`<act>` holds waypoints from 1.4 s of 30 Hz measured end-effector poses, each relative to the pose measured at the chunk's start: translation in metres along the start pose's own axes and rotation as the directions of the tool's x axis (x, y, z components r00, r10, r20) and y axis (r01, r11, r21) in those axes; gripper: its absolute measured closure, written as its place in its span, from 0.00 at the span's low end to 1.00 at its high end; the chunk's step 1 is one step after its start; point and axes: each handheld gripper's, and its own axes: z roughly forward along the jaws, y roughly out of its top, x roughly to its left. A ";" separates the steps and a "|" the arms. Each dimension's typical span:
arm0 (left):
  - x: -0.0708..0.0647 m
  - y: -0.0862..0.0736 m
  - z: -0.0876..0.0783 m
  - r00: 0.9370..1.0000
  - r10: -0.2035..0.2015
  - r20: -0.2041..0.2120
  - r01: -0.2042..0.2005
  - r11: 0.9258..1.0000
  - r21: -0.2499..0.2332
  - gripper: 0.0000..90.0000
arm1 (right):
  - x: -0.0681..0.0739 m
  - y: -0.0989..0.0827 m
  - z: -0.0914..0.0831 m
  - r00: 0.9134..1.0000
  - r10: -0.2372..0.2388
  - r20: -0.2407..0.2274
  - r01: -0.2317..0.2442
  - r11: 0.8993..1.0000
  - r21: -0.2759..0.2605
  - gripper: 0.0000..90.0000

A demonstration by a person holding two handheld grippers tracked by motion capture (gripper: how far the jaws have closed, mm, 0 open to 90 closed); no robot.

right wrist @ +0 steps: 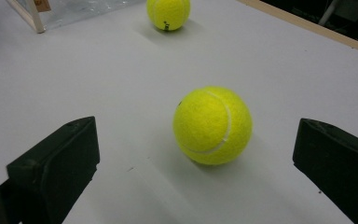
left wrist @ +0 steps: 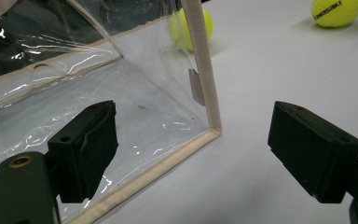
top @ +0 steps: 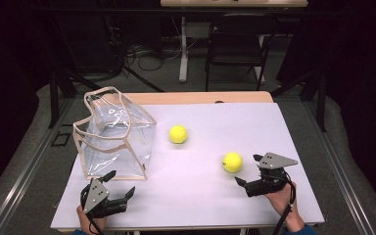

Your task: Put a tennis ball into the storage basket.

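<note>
Black chair [top: 235, 41] behind white table [top: 274, 132]

My right gripper [top: 248, 170] gapes just beside the nearer tennis ball [top: 232, 162]; my left gripper [top: 119, 184] sits near the clear bag [top: 115, 134], seemingly apart from it.

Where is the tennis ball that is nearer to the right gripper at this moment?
In the high view, this nearer tennis ball lies on the white table, right of centre, just ahead of the open right gripper and apart from the other ball.

Yellow tennis ball [top: 232, 162] rests on the white table [top: 293, 137], just ahead of the right claw [top: 248, 172]
</note>
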 end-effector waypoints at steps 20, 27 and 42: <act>-0.001 0.000 0.002 1.000 0.006 -0.003 -0.006 1.000 0.008 0.18 | -0.008 0.013 0.018 1.000 0.012 -0.024 -0.010 0.998 0.068 0.00; -0.001 0.000 0.002 1.000 0.007 -0.002 -0.007 1.000 0.008 0.18 | -0.010 0.018 0.026 0.999 0.016 -0.029 -0.014 0.996 0.084 0.00; -0.001 0.000 0.002 1.000 0.011 -0.001 -0.011 1.000 0.012 0.18 | -0.015 0.020 0.045 0.999 0.025 -0.036 -0.020 0.991 0.133 0.00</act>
